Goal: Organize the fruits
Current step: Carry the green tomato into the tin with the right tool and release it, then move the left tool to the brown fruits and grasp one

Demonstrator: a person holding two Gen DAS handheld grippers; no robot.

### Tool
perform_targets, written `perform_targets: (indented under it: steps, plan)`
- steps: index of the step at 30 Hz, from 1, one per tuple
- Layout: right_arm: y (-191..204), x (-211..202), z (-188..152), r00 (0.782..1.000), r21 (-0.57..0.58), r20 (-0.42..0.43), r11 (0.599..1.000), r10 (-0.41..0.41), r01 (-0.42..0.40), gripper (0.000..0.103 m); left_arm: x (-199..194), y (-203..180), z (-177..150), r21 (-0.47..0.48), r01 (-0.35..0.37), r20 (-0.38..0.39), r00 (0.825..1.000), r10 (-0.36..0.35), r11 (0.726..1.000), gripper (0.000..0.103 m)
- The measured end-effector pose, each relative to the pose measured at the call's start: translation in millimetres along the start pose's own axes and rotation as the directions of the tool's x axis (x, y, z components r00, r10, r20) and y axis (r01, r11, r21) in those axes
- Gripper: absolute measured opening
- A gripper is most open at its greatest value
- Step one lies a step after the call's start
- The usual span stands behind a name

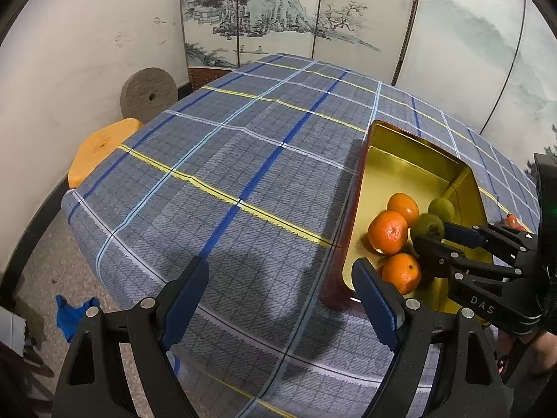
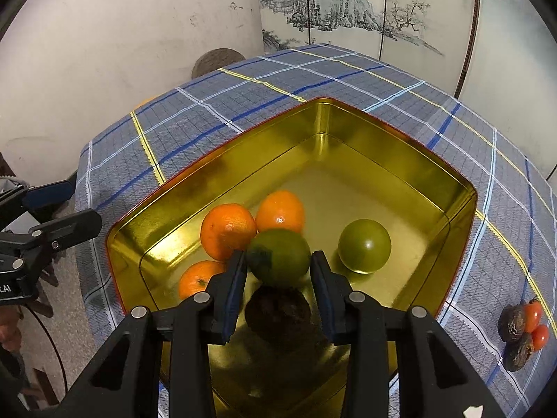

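A gold tin box (image 2: 410, 160) with a red outside stands on the plaid table. In it lie three oranges (image 2: 228, 230) and a loose green fruit (image 2: 364, 245). My right gripper (image 2: 278, 261) is over the box and shut on a second green fruit (image 2: 280, 257), held just above the floor with its dark shadow below. In the left wrist view the box (image 1: 400, 160), the oranges (image 1: 388, 231) and the held green fruit (image 1: 427, 226) show at the right. My left gripper (image 1: 278, 275) is open and empty over the cloth, left of the box.
Two dark wrinkled fruits (image 2: 513, 324) and two small red fruits (image 2: 534, 313) lie on the cloth right of the box. An orange stool (image 1: 101, 146) and a round millstone (image 1: 148, 94) stand by the wall. A folding screen stands behind the table.
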State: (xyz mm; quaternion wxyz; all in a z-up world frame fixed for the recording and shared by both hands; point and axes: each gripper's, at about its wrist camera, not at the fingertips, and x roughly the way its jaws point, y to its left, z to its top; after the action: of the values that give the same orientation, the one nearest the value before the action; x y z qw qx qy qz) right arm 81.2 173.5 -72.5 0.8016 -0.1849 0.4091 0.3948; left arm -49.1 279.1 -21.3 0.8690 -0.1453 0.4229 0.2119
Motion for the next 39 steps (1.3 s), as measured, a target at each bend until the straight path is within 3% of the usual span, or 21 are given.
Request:
perform_targets:
  steps: [7,14,21,24,30,39]
  plan:
    - [-1,-3,-1,1.0,0.007,0.009,1.0,0.005,-0.005,0.039,0,-9,2,0.006,0.01,0.003,1.0,-0.01,1.0,0.084]
    - [-9,-35,-9,0.997,0.035,0.076,0.999,0.004,-0.006,0.044,-3,-41,9,0.062,0.053,0.013,0.998,-0.054,0.997,0.084]
    - [-53,-82,-32,0.979,0.117,0.155,0.987,-0.129,0.112,0.052,-4,-95,16,0.153,0.123,0.02,0.992,-0.127,0.98,0.084]
    - [-87,-96,-53,0.968,0.18,0.139,0.967,-0.208,0.182,0.053,-3,-124,18,0.191,0.159,0.014,0.986,-0.165,0.969,0.084]
    - [-154,-113,-103,0.942,0.319,0.065,0.901,-0.329,0.293,0.063,7,-185,19,0.27,0.215,-0.008,0.975,-0.221,0.939,0.084]
    - [-237,-121,-158,0.9,0.462,-0.042,0.791,-0.433,0.402,0.075,42,-267,21,0.344,0.246,-0.071,0.969,-0.236,0.906,0.083]
